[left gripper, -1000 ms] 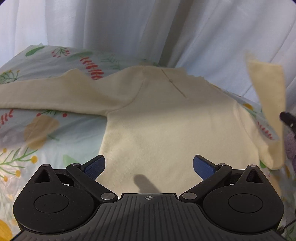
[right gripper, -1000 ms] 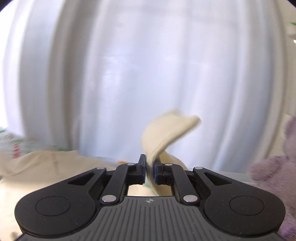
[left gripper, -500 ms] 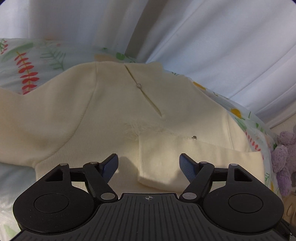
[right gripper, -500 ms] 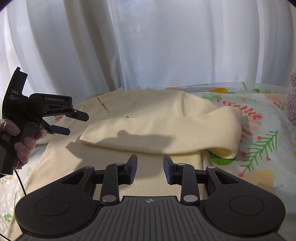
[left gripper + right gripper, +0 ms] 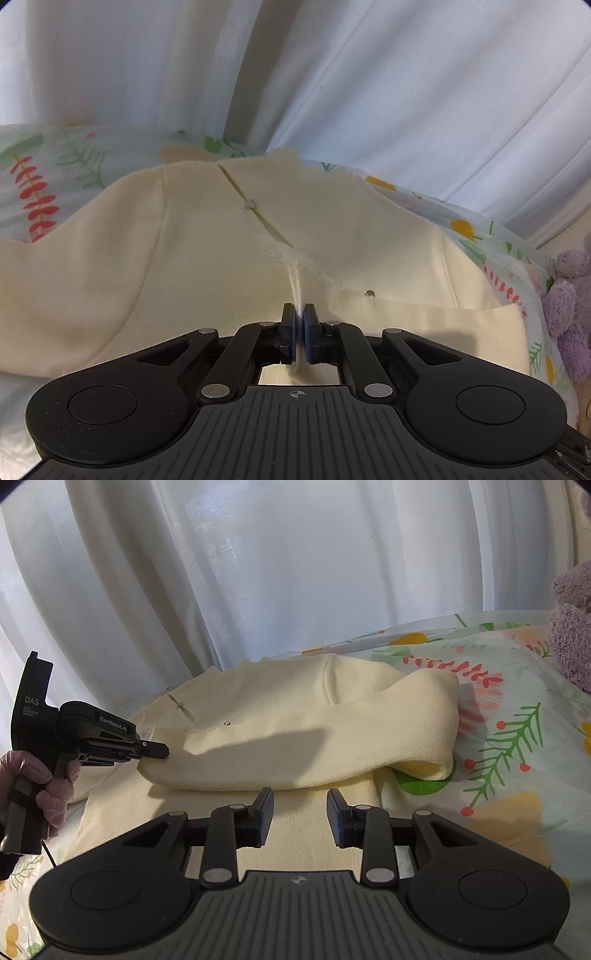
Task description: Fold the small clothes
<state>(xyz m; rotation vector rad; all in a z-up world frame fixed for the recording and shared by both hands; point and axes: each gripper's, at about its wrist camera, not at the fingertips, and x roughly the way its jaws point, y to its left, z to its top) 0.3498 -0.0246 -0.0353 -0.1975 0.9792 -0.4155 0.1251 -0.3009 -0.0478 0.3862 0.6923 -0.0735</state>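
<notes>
On the floral sheet [image 5: 517, 738], one cream top [image 5: 295, 709], sleeve [image 5: 314, 753] in left gripper [image 5: 299, 325] fingers; right gripper [image 5: 300, 812] fingers apart.

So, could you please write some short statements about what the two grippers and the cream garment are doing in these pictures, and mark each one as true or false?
1. The left gripper is shut on the end of the folded sleeve. True.
2. The right gripper holds the hem of the cream garment. False: its jaws are open and hold nothing, hovering over the cloth.
3. The sleeve lies folded across the body of the garment. True.
4. A purple plush toy lies on top of the garment. False: it sits apart, on the floral bedsheet at the right edge.
5. The garment hangs from the white curtain. False: it lies spread on the bedsheet.
</notes>
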